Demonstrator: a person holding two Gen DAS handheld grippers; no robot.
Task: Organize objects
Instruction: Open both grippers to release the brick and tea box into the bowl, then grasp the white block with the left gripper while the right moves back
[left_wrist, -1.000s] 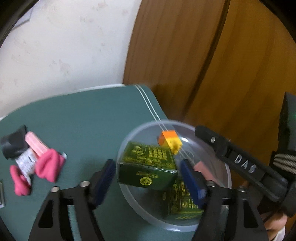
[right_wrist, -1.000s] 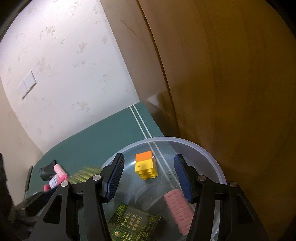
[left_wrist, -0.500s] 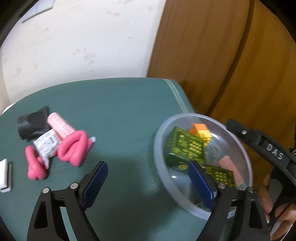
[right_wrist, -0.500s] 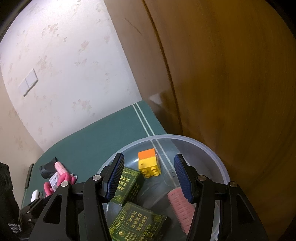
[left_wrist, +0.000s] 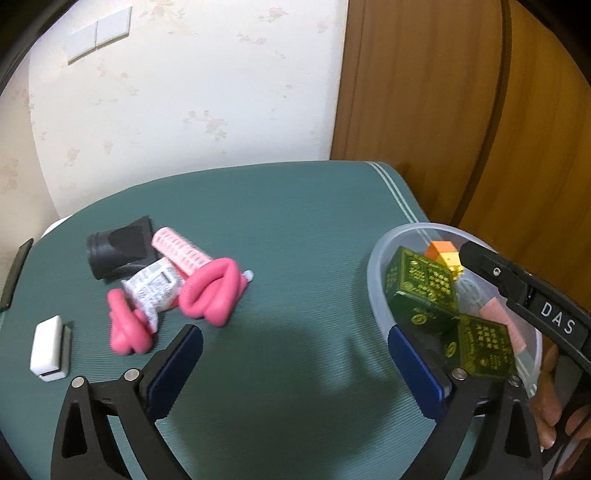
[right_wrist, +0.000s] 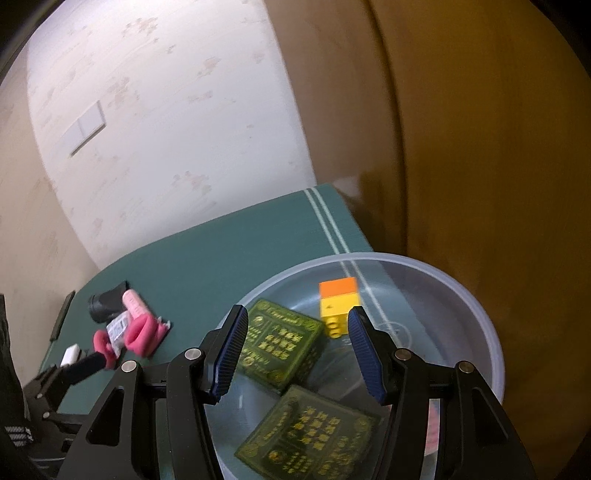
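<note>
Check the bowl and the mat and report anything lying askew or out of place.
In the clear bowl, one green box lies tilted, propped against the wall instead of flat like the other green box. On the green mat, a pink roller, pink hair ties and a black cone lie heaped together, unsorted.

The second green box (left_wrist: 421, 284), gripped a second ago over the clear bowl (left_wrist: 376, 273), is now being left lying inside it, while the left gripper (left_wrist: 295, 369) is being opened with nothing between its jaws and swung toward the pink clutter (left_wrist: 212, 291).
</note>
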